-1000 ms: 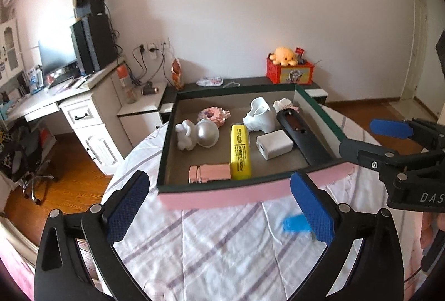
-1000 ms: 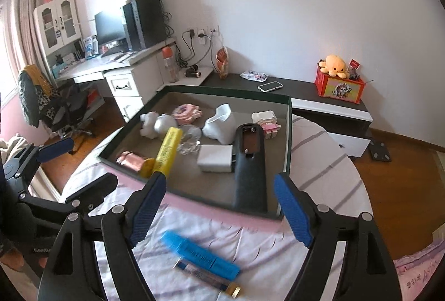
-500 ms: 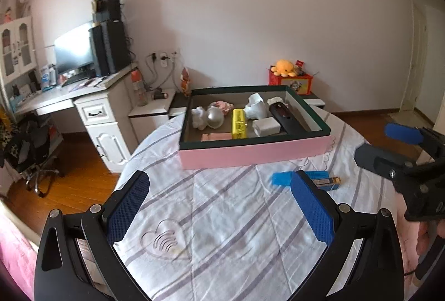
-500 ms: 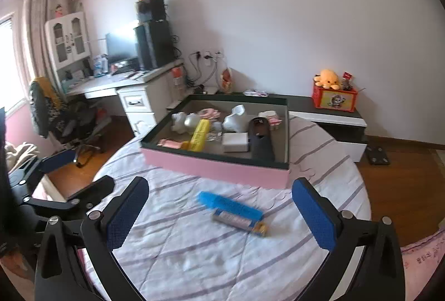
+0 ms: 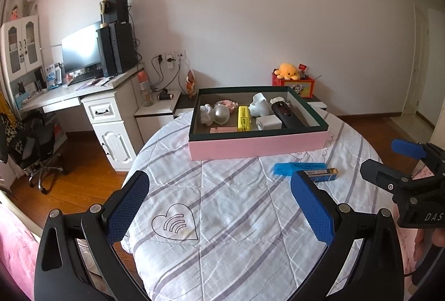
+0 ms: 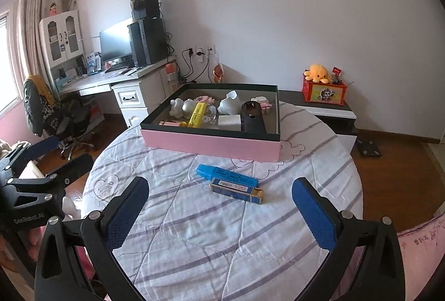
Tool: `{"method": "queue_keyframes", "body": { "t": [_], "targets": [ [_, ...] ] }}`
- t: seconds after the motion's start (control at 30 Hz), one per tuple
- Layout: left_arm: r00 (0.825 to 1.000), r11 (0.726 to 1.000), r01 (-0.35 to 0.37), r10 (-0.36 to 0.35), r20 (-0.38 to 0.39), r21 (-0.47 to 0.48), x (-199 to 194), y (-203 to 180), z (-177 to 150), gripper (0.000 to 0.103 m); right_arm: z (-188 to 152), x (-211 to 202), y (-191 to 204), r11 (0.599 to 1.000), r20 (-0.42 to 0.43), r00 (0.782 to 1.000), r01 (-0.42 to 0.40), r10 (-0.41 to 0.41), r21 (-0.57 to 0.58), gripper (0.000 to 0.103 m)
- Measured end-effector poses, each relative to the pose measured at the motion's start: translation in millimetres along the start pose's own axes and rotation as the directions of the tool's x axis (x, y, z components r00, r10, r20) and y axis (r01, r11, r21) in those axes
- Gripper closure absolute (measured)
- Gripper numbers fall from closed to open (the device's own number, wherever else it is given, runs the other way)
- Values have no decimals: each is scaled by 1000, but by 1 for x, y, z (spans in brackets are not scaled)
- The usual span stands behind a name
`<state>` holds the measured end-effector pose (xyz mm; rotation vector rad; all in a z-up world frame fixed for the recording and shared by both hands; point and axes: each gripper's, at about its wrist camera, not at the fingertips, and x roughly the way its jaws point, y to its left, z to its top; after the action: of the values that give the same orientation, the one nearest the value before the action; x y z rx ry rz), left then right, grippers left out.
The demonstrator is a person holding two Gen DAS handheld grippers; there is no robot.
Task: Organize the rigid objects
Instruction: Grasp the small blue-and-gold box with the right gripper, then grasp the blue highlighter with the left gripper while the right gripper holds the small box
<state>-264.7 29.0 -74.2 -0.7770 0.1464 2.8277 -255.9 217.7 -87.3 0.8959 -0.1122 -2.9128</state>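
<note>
A pink box with a dark green rim sits at the far side of the round table. Inside lie a yellow highlighter, a black remote, a white cube, white figurines and a pink item. On the cloth in front of the box lie a blue highlighter and a dark blue tube with a gold cap. My left gripper and my right gripper both stand open and empty, well short of these objects.
The round table wears a white cloth with purple stripes. A white desk with monitor and an office chair stand at left. A low dark cabinet carries a red box and an orange plush toy.
Both grippers have pulled back from the box toward the table's near side. The right jaws have spread wider. The blue highlighter and the dark tube now lie in full view.
</note>
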Motion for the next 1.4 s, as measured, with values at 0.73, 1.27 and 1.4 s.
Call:
{"method": "queue_keyframes", "body": {
  "t": [0.73,1.27,1.4],
  "targets": [
    [983,997,34,-20,-182,70,68,-26,-25,0,-27,82,-35,998,-196,979,56,-56,-4,0],
    [973,997,30,-11,-230,78,80,-16,-37,0,-32,114,-24,997,-296,955,-47,25,-68,71],
    [972,996,36,-16,-236,78,80,-16,-39,0,-37,103,-7,986,-318,940,-151,121,-71,80]
  ]
}}
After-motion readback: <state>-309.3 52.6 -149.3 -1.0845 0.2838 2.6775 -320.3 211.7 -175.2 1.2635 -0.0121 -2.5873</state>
